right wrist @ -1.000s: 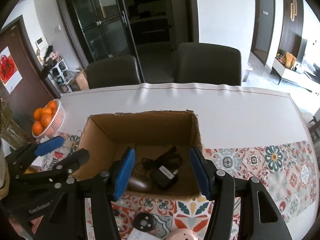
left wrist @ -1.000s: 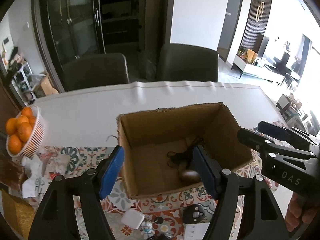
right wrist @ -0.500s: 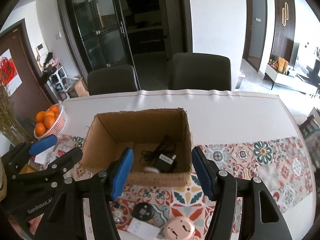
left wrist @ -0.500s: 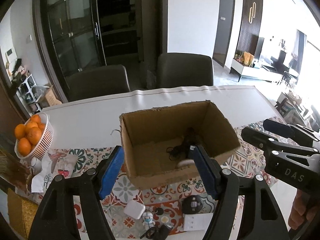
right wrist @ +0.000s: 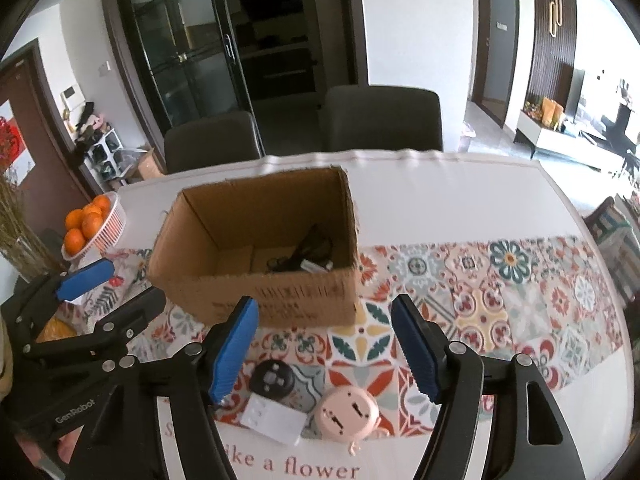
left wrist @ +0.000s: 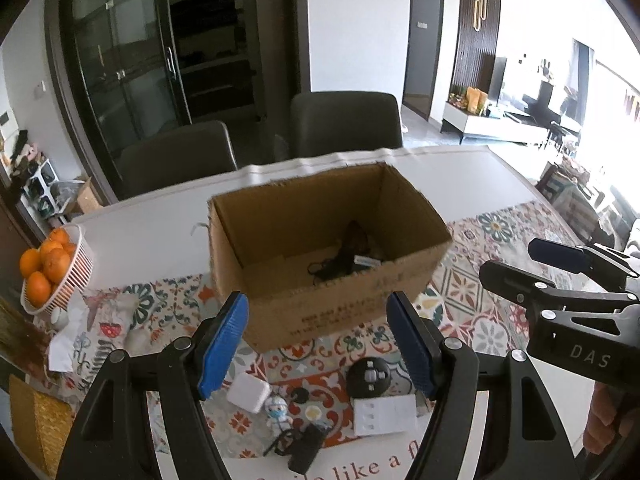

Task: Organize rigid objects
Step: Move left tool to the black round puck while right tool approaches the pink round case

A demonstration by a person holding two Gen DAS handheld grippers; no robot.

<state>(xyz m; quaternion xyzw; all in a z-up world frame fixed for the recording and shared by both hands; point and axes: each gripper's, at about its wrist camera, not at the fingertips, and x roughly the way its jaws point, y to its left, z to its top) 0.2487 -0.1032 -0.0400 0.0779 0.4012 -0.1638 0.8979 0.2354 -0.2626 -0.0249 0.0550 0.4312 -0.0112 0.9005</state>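
Showing pink gadget (right wrist: 347, 410) rightward only, figurine (left wrist: 279, 409) leftward only

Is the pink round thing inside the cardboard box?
No, the pink round thing lies on the patterned table mat, in front of the cardboard box, not in it.

Bright daylight floods from the right, glaring there; fisheye edges bend, slight blur throughout

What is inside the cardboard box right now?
In the cardboard box: a black power adapter with its tangled cable. The near wall hides the front of the floor.
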